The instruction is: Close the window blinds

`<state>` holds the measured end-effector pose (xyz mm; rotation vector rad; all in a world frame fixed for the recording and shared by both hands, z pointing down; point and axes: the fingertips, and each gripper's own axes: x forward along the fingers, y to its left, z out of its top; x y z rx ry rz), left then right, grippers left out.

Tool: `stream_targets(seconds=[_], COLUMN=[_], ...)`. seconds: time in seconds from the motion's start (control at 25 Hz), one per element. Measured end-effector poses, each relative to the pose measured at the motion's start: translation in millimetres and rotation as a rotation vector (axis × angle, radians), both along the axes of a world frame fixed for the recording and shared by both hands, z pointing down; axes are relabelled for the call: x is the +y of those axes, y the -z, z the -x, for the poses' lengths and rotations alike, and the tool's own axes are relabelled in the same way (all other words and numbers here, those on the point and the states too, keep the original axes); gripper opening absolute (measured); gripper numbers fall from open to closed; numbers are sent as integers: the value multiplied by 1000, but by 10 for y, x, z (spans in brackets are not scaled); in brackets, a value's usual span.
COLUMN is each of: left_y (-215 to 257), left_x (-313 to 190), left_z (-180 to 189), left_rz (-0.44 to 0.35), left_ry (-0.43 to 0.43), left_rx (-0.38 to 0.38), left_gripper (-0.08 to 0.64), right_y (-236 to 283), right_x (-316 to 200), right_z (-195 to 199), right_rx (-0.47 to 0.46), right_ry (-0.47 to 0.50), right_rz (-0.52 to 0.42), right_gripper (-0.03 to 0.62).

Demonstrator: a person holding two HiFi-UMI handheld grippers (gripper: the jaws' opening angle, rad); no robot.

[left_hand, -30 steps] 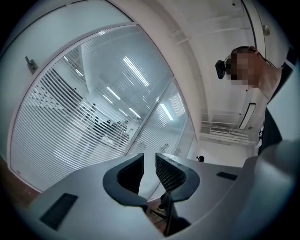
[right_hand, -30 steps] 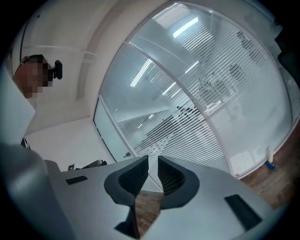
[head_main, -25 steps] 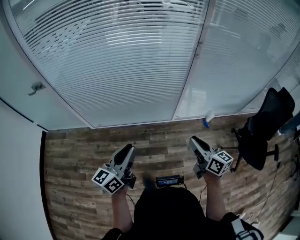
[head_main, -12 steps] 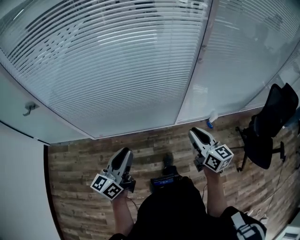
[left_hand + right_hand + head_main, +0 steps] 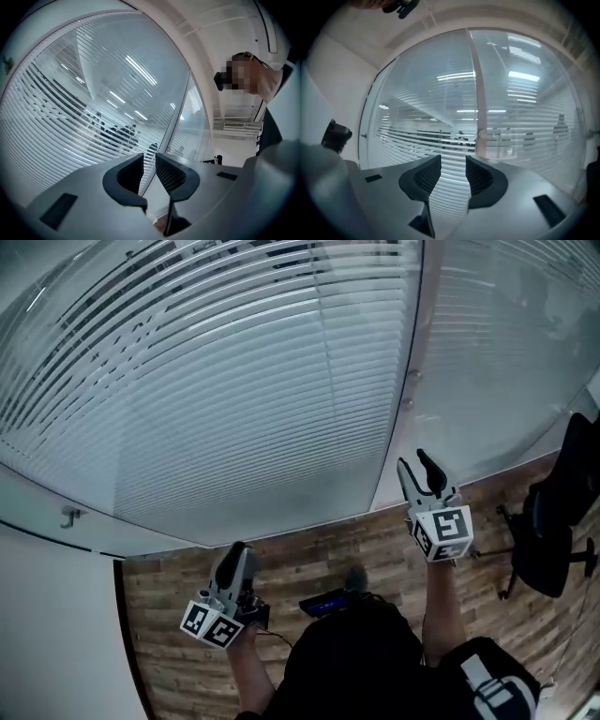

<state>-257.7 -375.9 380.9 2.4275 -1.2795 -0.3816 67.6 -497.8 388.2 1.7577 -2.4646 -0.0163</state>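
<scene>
White slatted blinds hang behind the glass wall, and dark gaps show between the upper slats. A second panel of blinds hangs right of the upright frame post, which carries a small knob. My right gripper is raised near the post's lower part. Its jaws are opening with nothing between them, and in the right gripper view the right gripper points at the blinds just left of the knob. My left gripper hangs low, and the left gripper shows a narrow empty gap.
A black office chair stands at the right on the wooden floor. A small handle sticks out of the pale wall at the left. A small device hangs at the person's waist.
The right gripper has risen toward the frame post and its jaws have come apart. The head view has tilted up the blinds. The left gripper has stayed low.
</scene>
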Motion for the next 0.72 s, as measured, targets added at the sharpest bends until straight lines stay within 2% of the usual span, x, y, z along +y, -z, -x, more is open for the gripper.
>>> stream_targets(seconds=[0.16,0.28,0.44,0.72], left_y=[-78,-97,70,224], left_x=[-252,-380,-551,-904], left_z=[-105,-142,-202,-340], left_rz=[32,43,-19,-100], left_ry=[5,21,13,-93], left_rx=[3,7,28,31], left_gripper=[72,72,72,121], right_y=[270,378,505,562], right_x=[-490,-727,-942,-1164], right_z=[-268,-378,-422,-424], right_rx=[169,263,304,336], right_ry=[-121,-166,-172,-215], right_rz=[-82,-109,-126,-105], right_gripper=[147,147,147,147])
